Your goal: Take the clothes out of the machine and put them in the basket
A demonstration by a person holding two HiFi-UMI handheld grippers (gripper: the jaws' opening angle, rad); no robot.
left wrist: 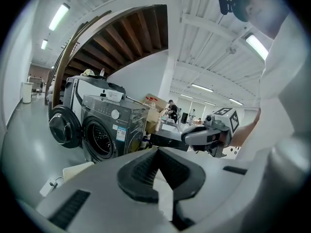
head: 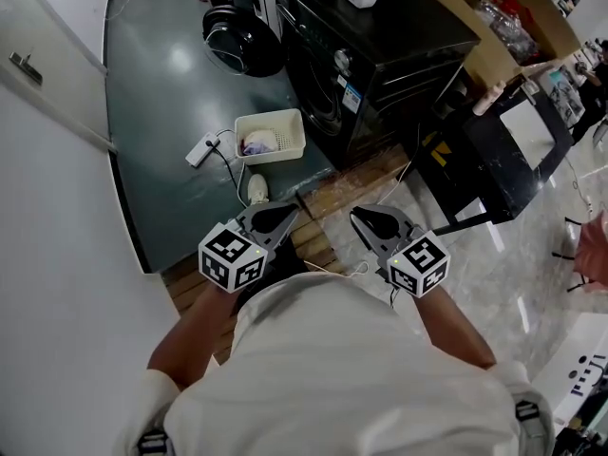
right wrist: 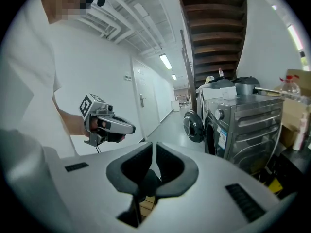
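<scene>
The black washing machine (head: 370, 55) stands at the far side, and its round door (head: 237, 41) hangs open to the left. On the floor in front sits a white basket (head: 271, 138) with a bit of clothing (head: 255, 143) in it. Both grippers are held close to the person's body, well short of the basket. My left gripper (head: 285, 218) (left wrist: 157, 150) is shut with nothing in it. My right gripper (head: 366, 221) (right wrist: 154, 144) shows only a thin slit between its pads and holds nothing. The machine (left wrist: 104, 130) and the basket (left wrist: 77, 170) also show in the left gripper view.
A white power strip (head: 201, 149) with its cable lies left of the basket, and a small white object (head: 256, 188) lies in front of it. Wooden boards (head: 361, 183) lie by the machine's base. To the right stand a black table (head: 494, 160) and a cardboard box (head: 503, 27). A white wall runs along the left.
</scene>
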